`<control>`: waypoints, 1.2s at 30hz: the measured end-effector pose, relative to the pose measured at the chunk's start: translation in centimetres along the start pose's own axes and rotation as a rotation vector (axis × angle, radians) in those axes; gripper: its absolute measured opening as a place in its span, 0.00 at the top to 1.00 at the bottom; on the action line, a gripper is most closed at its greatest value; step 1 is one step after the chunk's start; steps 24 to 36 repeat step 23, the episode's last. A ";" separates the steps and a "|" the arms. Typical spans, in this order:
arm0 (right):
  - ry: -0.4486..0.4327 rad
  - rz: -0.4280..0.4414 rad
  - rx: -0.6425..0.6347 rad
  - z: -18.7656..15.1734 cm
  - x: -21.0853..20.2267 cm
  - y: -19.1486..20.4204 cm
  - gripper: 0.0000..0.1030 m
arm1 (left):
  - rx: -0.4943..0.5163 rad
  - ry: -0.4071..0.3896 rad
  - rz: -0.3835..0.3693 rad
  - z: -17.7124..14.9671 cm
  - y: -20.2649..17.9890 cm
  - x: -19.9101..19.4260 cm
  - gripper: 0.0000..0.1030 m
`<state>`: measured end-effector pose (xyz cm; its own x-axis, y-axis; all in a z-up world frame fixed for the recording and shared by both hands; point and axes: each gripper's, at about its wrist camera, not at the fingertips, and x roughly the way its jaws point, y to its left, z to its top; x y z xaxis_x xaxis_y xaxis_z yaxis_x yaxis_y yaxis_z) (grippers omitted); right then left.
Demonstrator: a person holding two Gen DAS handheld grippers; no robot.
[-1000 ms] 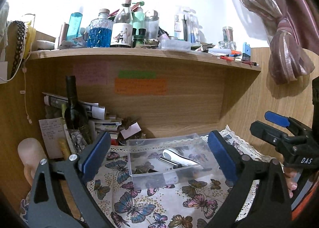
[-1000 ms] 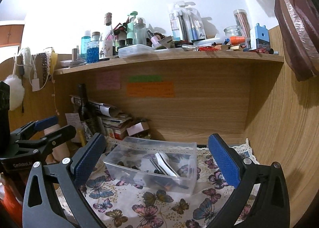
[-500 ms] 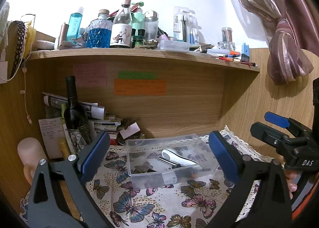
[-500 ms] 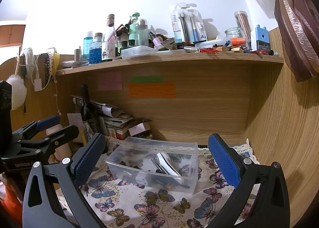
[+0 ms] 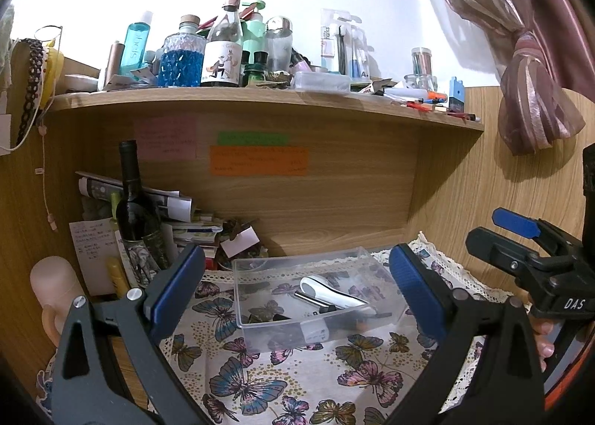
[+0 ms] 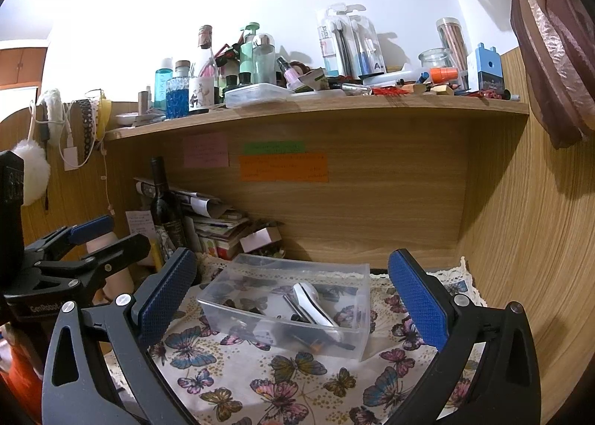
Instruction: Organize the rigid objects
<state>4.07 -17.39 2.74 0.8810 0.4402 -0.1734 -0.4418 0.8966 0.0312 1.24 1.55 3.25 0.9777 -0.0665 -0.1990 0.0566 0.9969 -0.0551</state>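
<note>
A clear plastic box (image 5: 260, 328) stands on the butterfly cloth (image 5: 260, 384) under the wooden shelf. It holds a white oblong item (image 5: 327, 289), a dark pen-like stick and small dark pieces. It also shows in the right wrist view (image 6: 353, 332), with the white item (image 6: 308, 298) inside. My left gripper (image 5: 297, 287) is open and empty, held in front of the box. My right gripper (image 6: 290, 294) is open and empty too, in front of the box. Each gripper shows at the edge of the other's view.
A dark wine bottle (image 5: 134, 209), stacked papers and a small box fill the back left corner. The upper shelf (image 5: 260, 101) carries several bottles, jars and pens. A wooden side wall (image 6: 520, 239) stands at the right, and a curtain (image 5: 520, 71) hangs above it.
Both views have risen and shifted very slightly; the box sits a little lower in frame. Both grippers stay open and nothing in the box has moved.
</note>
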 end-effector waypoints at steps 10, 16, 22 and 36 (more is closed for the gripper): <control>0.005 0.000 0.002 0.0 0.1 0.0 0.00 | 0.001 0.010 -0.003 -0.2 -0.4 0.6 0.02; 0.015 -0.003 0.005 -0.3 0.4 0.2 0.00 | -0.004 0.026 -0.010 -0.3 -0.4 0.8 0.02; 0.027 -0.001 0.010 -0.4 0.9 0.2 0.00 | -0.017 0.028 -0.014 -0.2 -0.1 0.9 0.02; 0.029 -0.002 0.011 -0.5 0.9 0.1 0.00 | -0.018 0.029 -0.015 -0.2 0.0 0.9 0.02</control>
